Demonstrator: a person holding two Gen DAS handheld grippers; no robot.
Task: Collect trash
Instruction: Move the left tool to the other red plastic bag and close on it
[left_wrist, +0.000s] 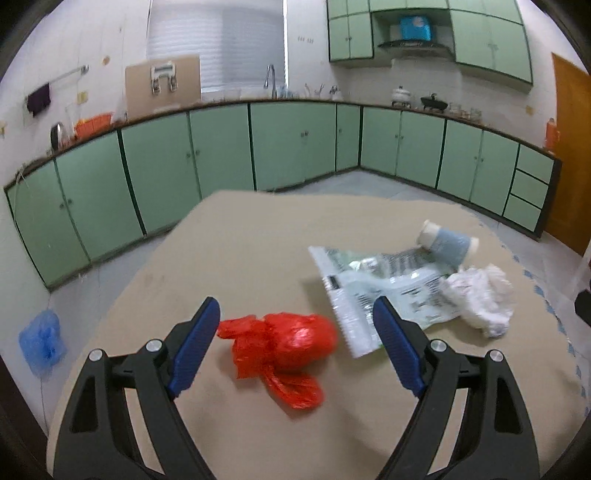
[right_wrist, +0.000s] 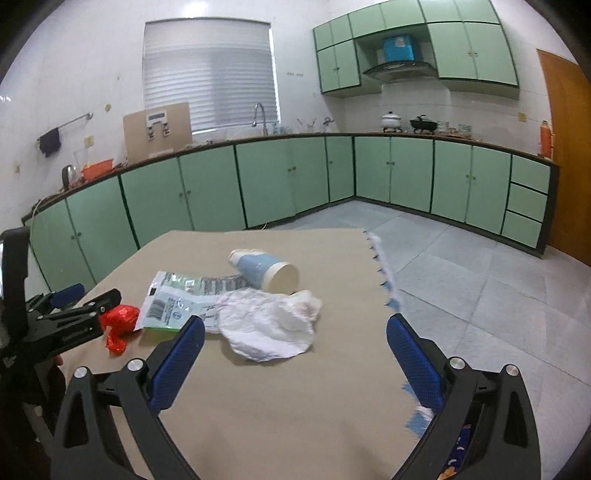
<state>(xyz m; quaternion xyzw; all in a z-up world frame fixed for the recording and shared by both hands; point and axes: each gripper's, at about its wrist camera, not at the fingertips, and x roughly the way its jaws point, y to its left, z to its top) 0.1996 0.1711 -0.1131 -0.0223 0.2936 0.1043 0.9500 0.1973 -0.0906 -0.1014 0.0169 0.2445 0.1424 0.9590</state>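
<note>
A crumpled red plastic bag (left_wrist: 288, 350) lies on the tan tabletop (left_wrist: 240, 251), between and just beyond the blue pads of my left gripper (left_wrist: 297, 310), which stands open and does not touch it. To its right lie a flattened green-and-white wrapper (left_wrist: 373, 288), crumpled white paper (left_wrist: 480, 295) and a tipped blue-and-cream paper cup (left_wrist: 448, 242). My right gripper (right_wrist: 295, 325) is open over the table, with the white paper (right_wrist: 269, 321) just ahead of its pads. The cup (right_wrist: 267, 271), wrapper (right_wrist: 177, 299) and red bag (right_wrist: 122, 321) show there too, beside the left gripper (right_wrist: 77, 306).
Green kitchen cabinets (right_wrist: 288, 177) run along the far walls under a counter with a sink tap (right_wrist: 260, 118) and pots. The table's right edge (right_wrist: 384, 280) drops to a grey tiled floor (right_wrist: 480, 277). A blue plastic bag (left_wrist: 42, 341) hangs at the left.
</note>
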